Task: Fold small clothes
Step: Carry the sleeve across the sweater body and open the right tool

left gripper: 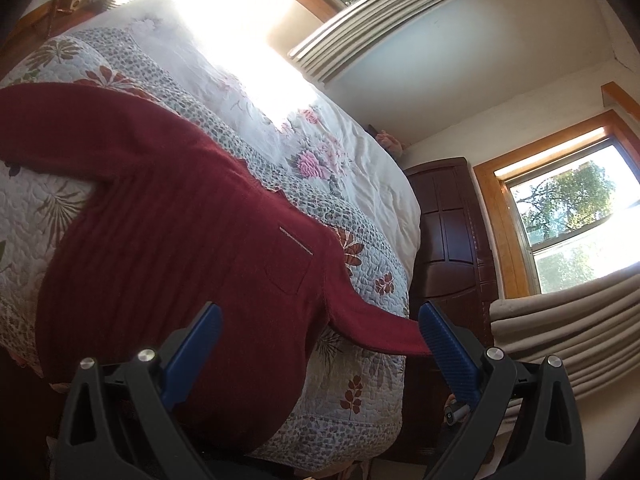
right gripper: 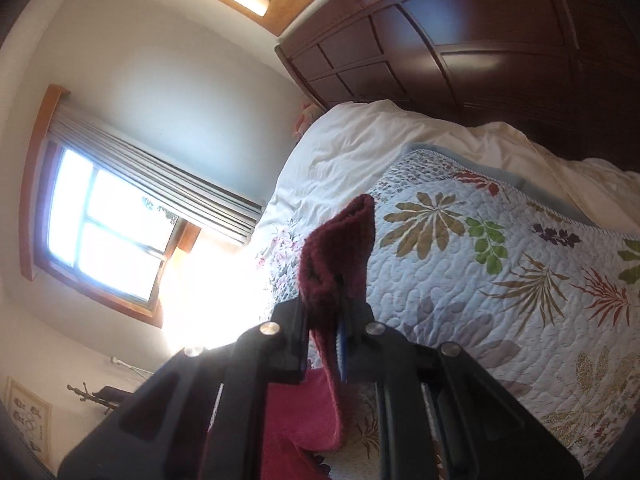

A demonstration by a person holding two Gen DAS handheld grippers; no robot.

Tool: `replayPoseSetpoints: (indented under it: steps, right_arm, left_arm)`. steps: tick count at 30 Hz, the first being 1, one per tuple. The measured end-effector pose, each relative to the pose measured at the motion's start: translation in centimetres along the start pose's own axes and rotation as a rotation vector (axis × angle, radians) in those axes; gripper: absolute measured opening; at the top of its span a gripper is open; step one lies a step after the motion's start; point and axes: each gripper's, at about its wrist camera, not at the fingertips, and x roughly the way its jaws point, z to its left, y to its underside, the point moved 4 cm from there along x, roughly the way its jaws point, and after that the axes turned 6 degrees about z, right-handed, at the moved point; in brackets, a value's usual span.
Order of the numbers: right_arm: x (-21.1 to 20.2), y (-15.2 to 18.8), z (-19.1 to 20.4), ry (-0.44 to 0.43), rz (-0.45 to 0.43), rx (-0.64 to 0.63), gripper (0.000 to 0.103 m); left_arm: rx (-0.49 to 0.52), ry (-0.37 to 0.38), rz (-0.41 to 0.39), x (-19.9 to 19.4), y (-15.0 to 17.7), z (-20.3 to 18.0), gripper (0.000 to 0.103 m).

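Maroon knit sweater (left gripper: 168,248) is spread flat on the quilted bed (left gripper: 360,396), chest pocket up, one sleeve trailing off the edge. Left hand-held gripper (left gripper: 320,340) hangs over its hem, jaws wide apart, holding nothing. Right hand-held gripper (right gripper: 326,336) is pinched tight on a sleeve cuff (right gripper: 340,248). Looks like the sleeve fold: next, carry that cuff across the body.

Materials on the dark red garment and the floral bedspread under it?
Dark red garment: looks like a soft ribbed knit, matte, fuzzy at the edge held in the right gripper. Floral bedspread: seemingly quilted cotton-like fabric, matte, with puffy stitched contours.
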Motion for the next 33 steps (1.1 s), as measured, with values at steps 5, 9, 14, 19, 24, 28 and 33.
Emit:
replayPoseSetpoints:
  steps: [5,9,14,19,24,28,33]
  right_arm:
    - [0.0,1.2,7.7,0.013,-0.023,-0.138,0.010]
    - [0.8,3.0,13.0,0.028,-0.021,-0.225,0.010]
    - [2.0,6.2,19.2,0.045,-0.014,-0.327,0.010]
    - [4.4,10.3,24.5,0.064,0.017,-0.425,0.010]
    - [8.3,15.4,29.4,0.070,0.077,-0.514,0.010]
    - [12.3,20.0,32.4,0.071,0.146,-0.577,0.010]
    - [17.8,27.0,34.6,0.089,0.272,-0.652,0.010]
  left_arm:
    - [-0.013,0.076,0.030,-0.2,-0.9,2.4,0.099]
    - [-0.008,0.085,0.034,-0.7,-1.7,4.5,0.099]
    - [-0.043,0.116,0.026,-1.6,-3.2,7.6,0.099]
    - [-0.009,0.144,-0.008,-2.8,-5.0,9.7,0.099]
    - [0.037,0.164,-0.078,-4.2,-7.0,10.8,0.099]
    - [0.056,0.158,-0.142,-5.2,-8.4,11.6,0.099]
    - [0.076,0.146,-0.147,-5.6,-9.8,12.4,0.099]
